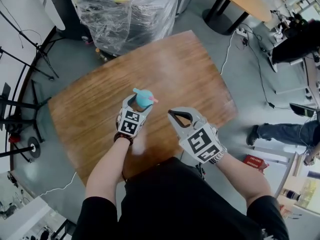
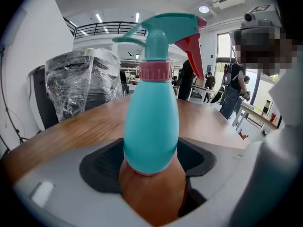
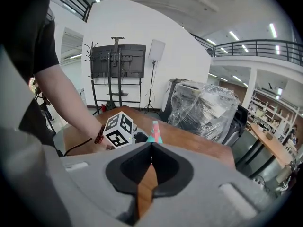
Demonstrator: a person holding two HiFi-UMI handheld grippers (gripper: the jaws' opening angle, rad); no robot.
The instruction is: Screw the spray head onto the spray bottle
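Wooden table (image 1: 195, 69): spray bottle (image 2: 151, 126) clamped in left gripper (image 1: 139, 101) jaws; right gripper (image 3: 151, 146) jaws together, nearby.

You're in a big open lab or studio hall: mezzanine railing (image 3: 265, 46) overhead, a screen on a rolling stand (image 3: 117, 60), a plastic-wrapped stack (image 1: 125, 14), cables (image 1: 230, 46) trailing over grey floor (image 1: 200, 14), wooden worktables (image 1: 175, 69).
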